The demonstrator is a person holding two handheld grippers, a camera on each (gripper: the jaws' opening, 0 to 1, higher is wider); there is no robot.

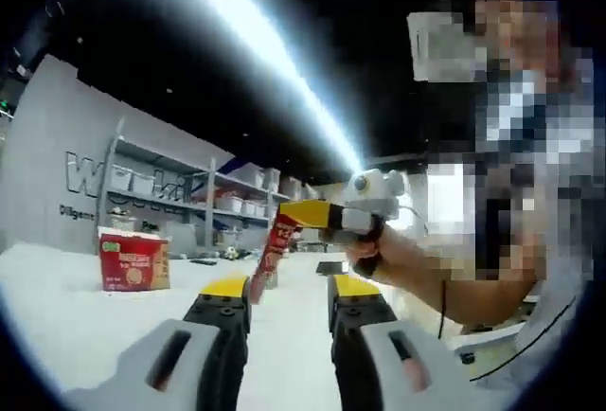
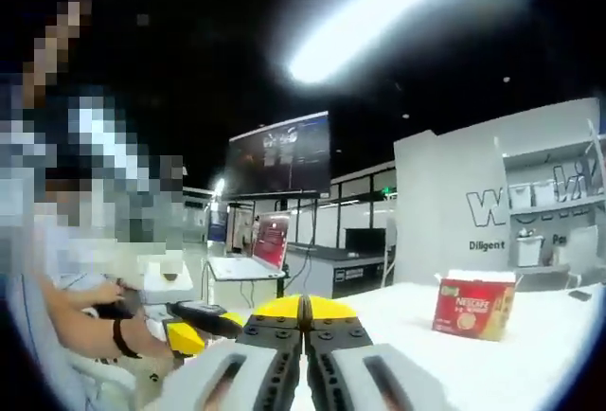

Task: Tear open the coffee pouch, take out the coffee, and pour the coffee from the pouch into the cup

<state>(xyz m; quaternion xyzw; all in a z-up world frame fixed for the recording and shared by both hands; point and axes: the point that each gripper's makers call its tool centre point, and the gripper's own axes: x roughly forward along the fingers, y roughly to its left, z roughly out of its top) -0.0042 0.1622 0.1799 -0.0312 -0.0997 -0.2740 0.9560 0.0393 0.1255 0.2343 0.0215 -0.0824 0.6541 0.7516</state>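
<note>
A red coffee stick pouch (image 1: 269,258) hangs slanted over the white table (image 1: 57,307). The right gripper (image 1: 287,214), held by a person's hand (image 1: 374,245), comes in from the right and is shut on the pouch's top end. My left gripper (image 1: 291,288) stands open just below and in front of the pouch, with its yellow-tipped jaws apart and nothing between them. In the right gripper view, the right gripper (image 2: 303,309) has its yellow tips pressed together and the pouch is hidden. The left gripper (image 2: 204,321) shows low at the left there.
A red coffee box (image 1: 133,259) (image 2: 473,305) stands on the white table (image 2: 530,364). Shelves with bins (image 1: 227,203) line the grey wall behind. A laptop (image 2: 251,258) sits on a far desk. The person sits close on one side.
</note>
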